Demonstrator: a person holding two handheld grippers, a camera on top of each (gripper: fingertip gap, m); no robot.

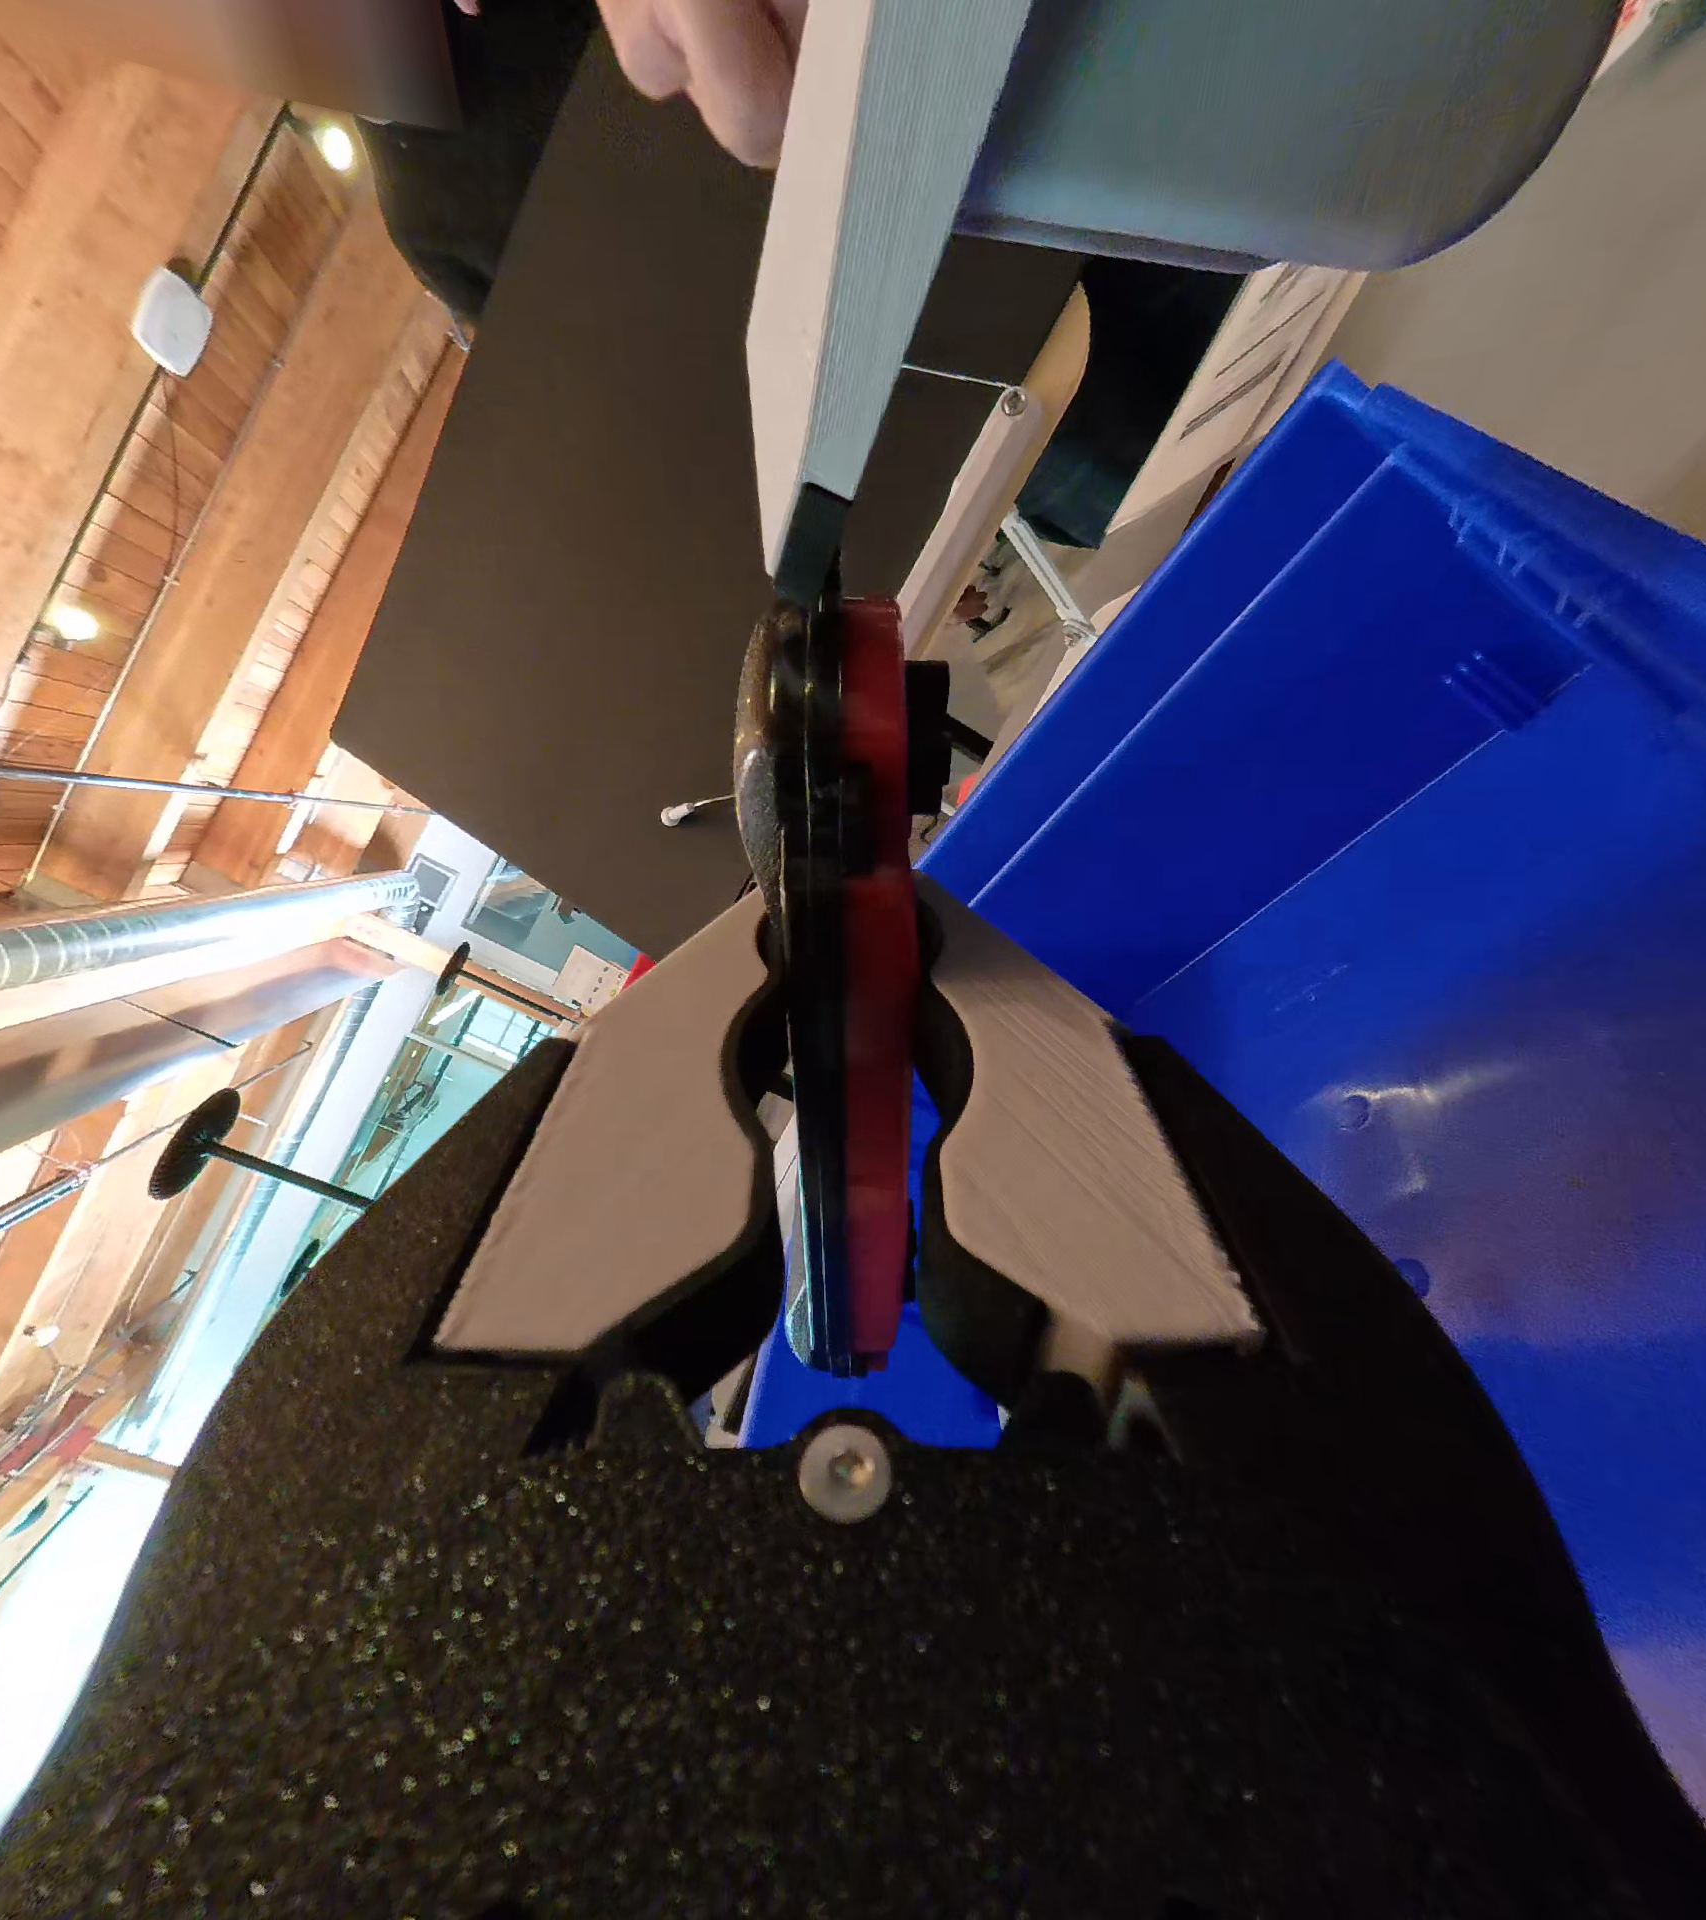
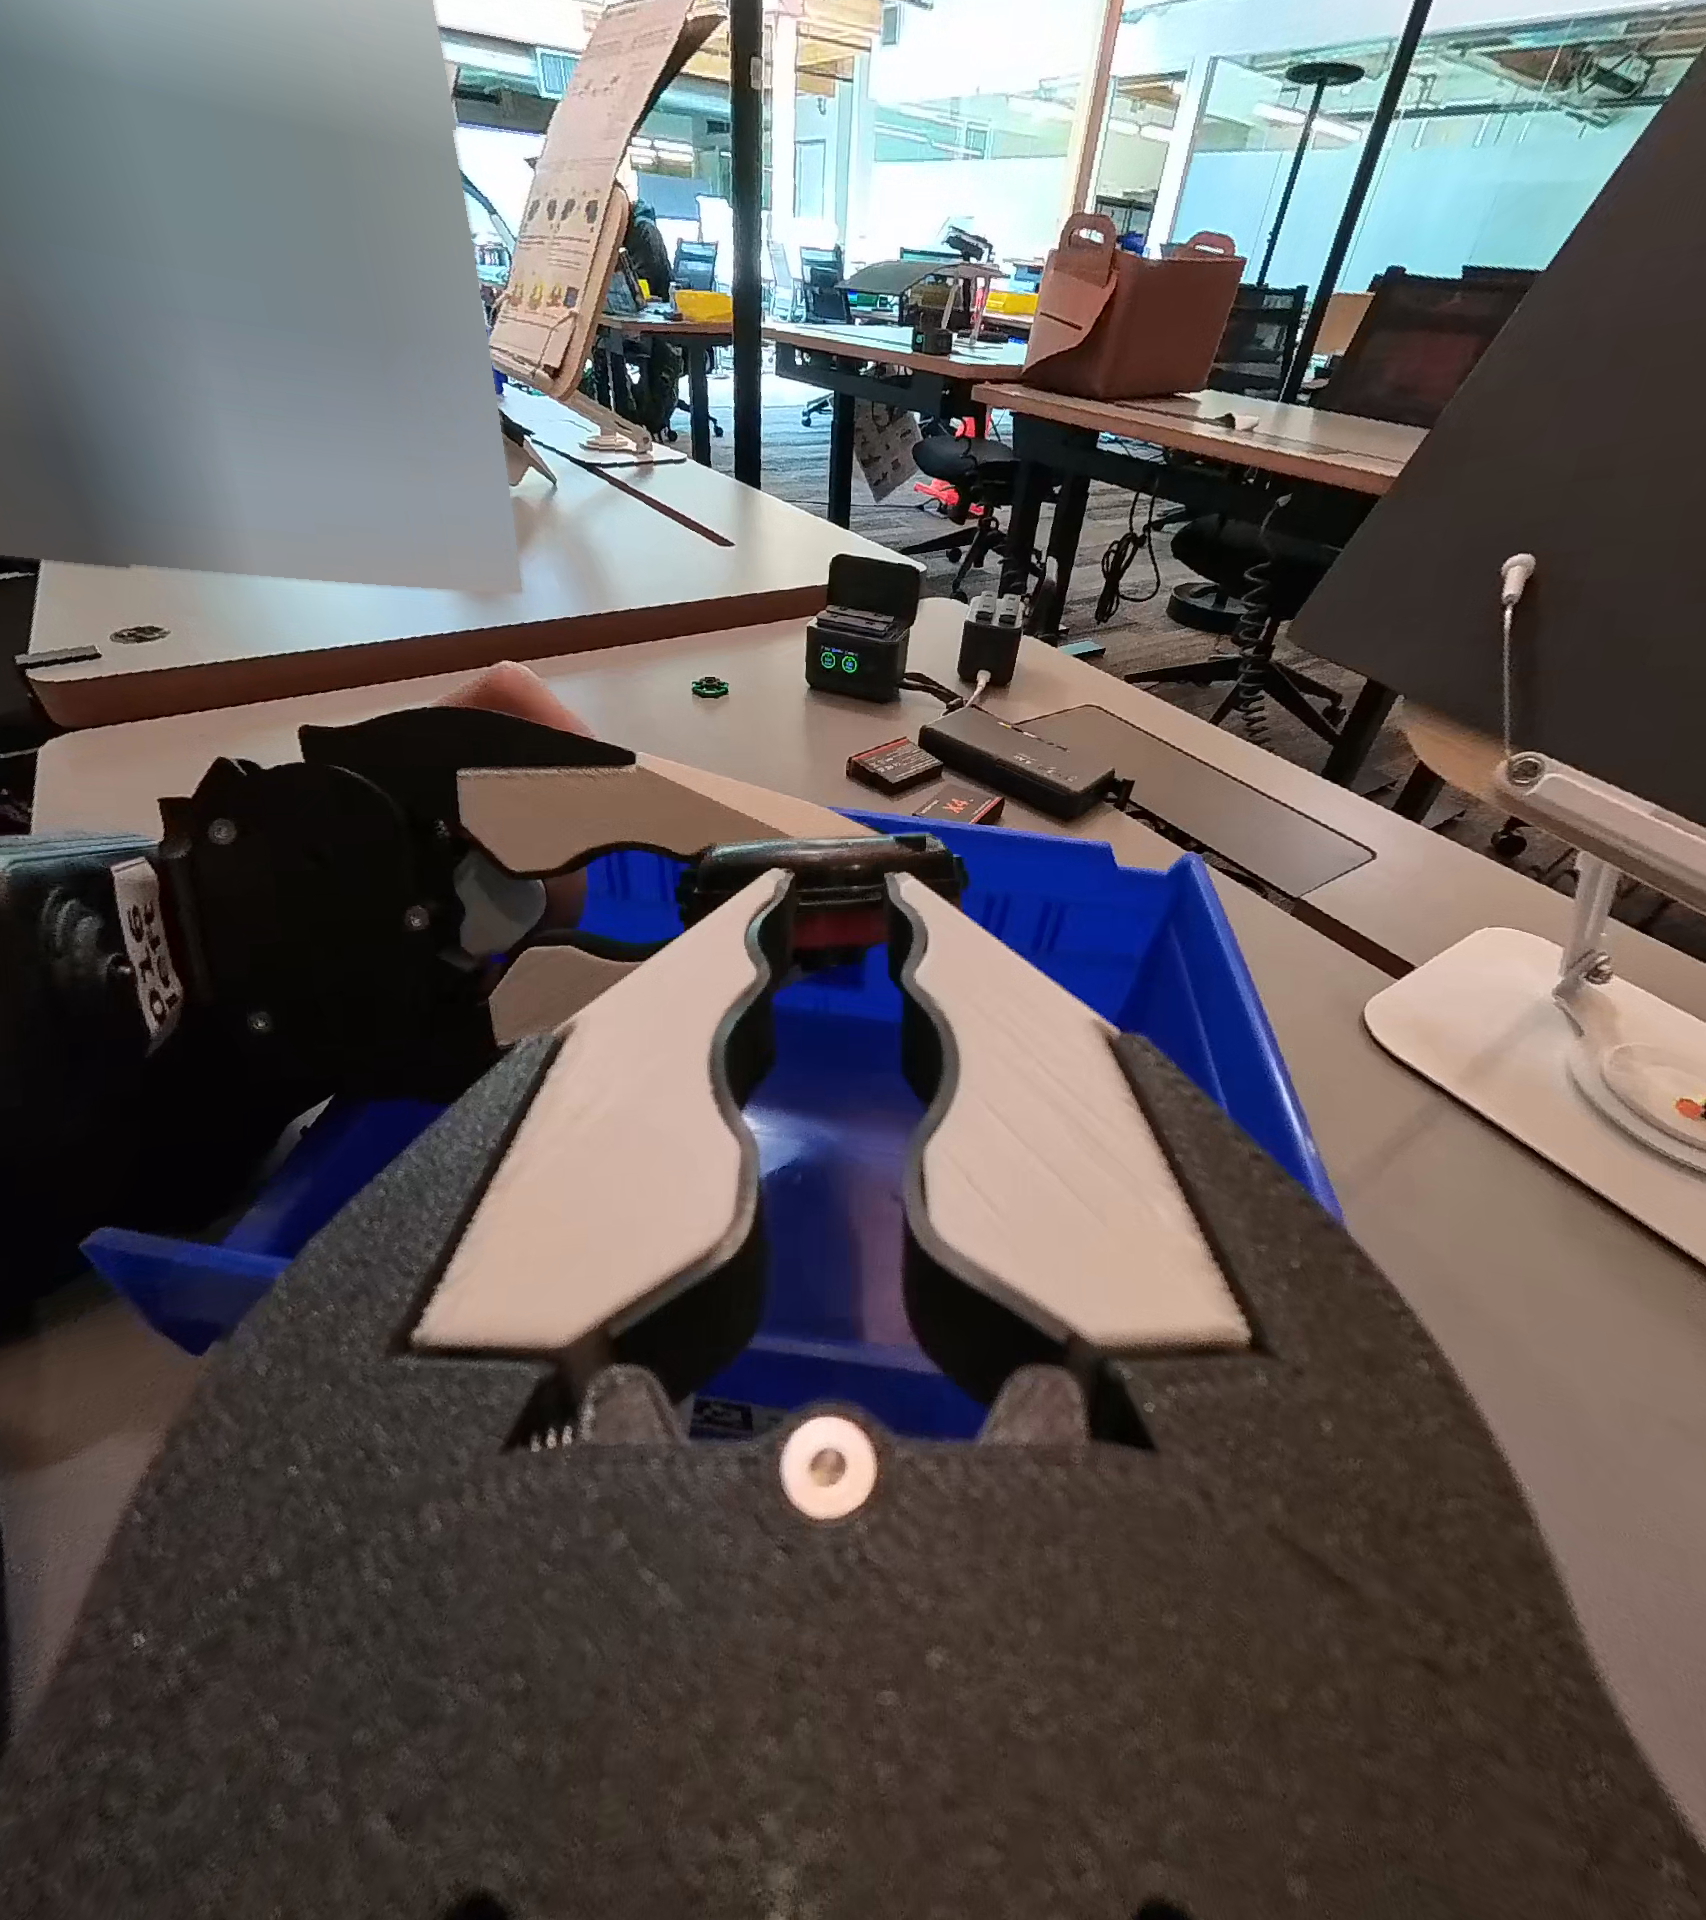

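Both tongs, L [image 1: 844,914] & R [image 2: 833,894], pinch flat red-black part [image 1: 854,987] over glossy blue bin [image 2: 1233,997].

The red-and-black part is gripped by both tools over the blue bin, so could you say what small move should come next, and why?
Probably open one tool: the red-and-black part is clamped by both the left tool and the right tool above the blue bin.
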